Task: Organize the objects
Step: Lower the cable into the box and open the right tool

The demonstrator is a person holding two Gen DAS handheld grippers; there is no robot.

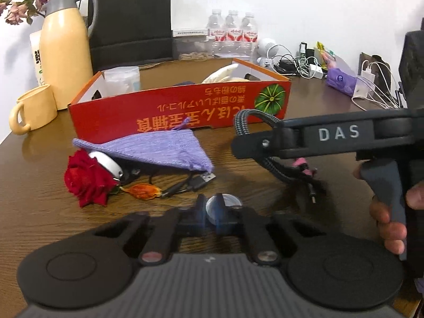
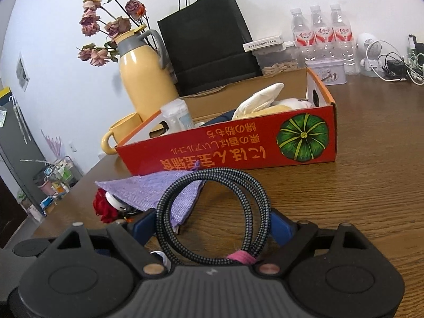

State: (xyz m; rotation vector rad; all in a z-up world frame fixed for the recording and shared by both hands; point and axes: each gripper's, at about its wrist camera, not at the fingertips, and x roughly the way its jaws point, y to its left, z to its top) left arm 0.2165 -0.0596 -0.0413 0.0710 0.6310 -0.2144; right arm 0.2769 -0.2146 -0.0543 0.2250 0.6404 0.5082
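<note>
The right gripper (image 2: 212, 225) is clamped on a coiled braided cable (image 2: 212, 212); the left gripper (image 1: 216, 209) pinches a small clear lid (image 1: 225, 206) near the red box (image 1: 180, 111).

Even, bright indoor light in both views; I see white wall (image 2: 265, 5) near blown out at top. Soft shadows only, e.g. under right gripper (image 1: 239, 147) on desk (image 1: 39, 190). Heavy fisheye bend twd frame edges, dark vignette in corners. Left gripper (image 1: 216, 206) fingers and clear lid (image 1: 225, 206) between them blurred w/ bluish smear. Far desk edge clutter soft.
</note>
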